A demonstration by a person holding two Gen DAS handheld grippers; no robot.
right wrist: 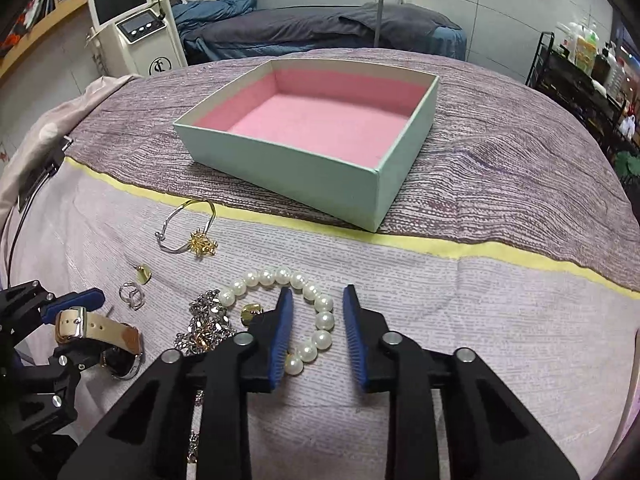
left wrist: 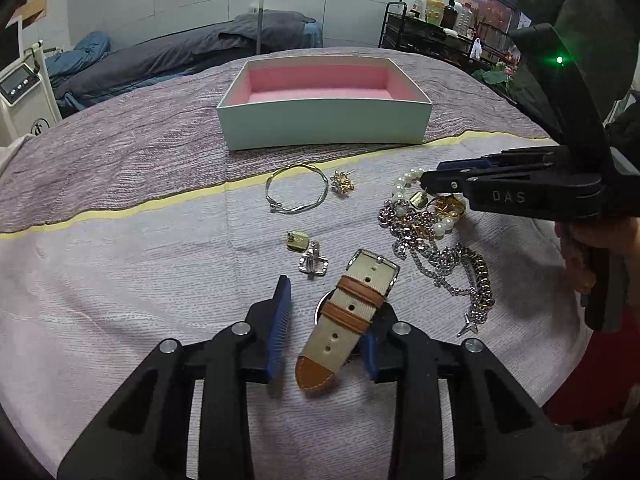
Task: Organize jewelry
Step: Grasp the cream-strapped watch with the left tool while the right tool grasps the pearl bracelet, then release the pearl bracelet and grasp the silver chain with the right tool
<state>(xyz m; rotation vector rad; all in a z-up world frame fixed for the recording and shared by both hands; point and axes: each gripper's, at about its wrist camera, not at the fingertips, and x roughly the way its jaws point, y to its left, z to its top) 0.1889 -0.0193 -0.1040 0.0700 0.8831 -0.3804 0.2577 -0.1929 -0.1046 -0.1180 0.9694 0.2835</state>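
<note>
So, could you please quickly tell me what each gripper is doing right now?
Left gripper: open, jaws straddling the watch, not clamped.
Right gripper: open, holding nothing, over the pearl bracelet.

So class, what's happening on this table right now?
A person is sorting jewelry with two handheld grippers. The left gripper is open around a watch; the right gripper is open over a pearl bracelet. Neither has closed yet. The pink-lined box holds nothing visible, and chains lie on the cloth.
</note>
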